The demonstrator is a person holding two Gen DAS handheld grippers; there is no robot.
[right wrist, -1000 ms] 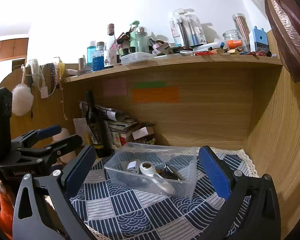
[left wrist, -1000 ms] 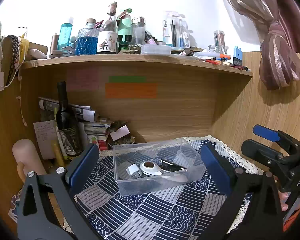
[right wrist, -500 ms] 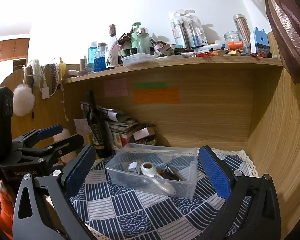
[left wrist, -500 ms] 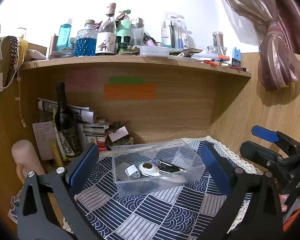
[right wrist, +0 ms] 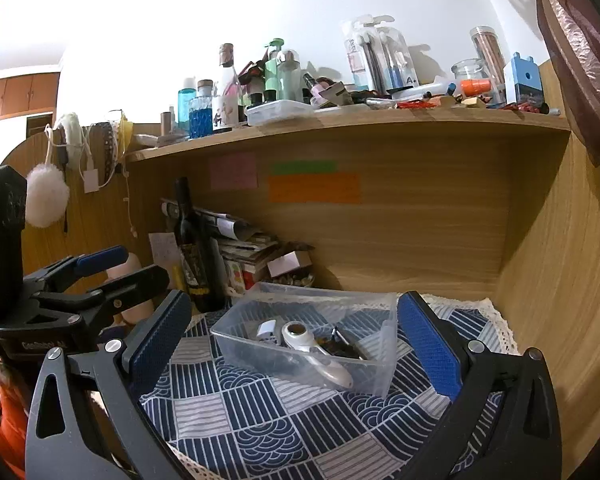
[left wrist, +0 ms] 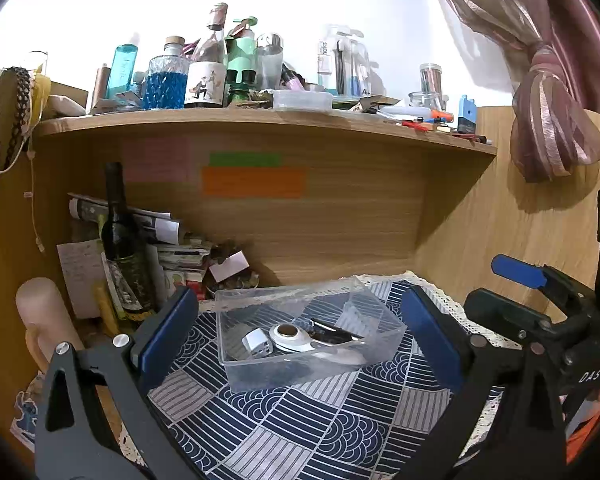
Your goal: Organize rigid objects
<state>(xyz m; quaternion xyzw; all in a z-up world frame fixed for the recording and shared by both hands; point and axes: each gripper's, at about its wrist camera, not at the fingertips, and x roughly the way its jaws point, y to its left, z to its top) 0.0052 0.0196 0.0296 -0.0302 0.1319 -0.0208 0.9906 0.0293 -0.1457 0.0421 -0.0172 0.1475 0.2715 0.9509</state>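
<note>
A clear plastic bin (left wrist: 384, 346) stands on the blue patterned cloth (left wrist: 284, 412). Inside lie a white rotary cutter (left wrist: 296, 338), a small white block (left wrist: 257, 344) and a dark shiny tool (left wrist: 336, 332). The bin also shows in the right wrist view (right wrist: 236, 344), with the cutter (right wrist: 320, 356). My left gripper (left wrist: 300, 336) is open and empty, held back from the bin. My right gripper (right wrist: 296, 344) is open and empty, also short of the bin. Each gripper shows at the edge of the other's view.
A dark wine bottle (left wrist: 124, 248) and stacked papers (left wrist: 180, 256) stand at the back left of the wooden alcove. A crowded shelf (left wrist: 260, 120) of bottles hangs above. A wooden side wall (right wrist: 560, 280) closes the right. A pale cylinder (left wrist: 40, 312) stands at far left.
Both views have shifted only slightly; the bin sits a touch lower and nearer in the frames. Both grippers stay open and nothing was picked up or released.
</note>
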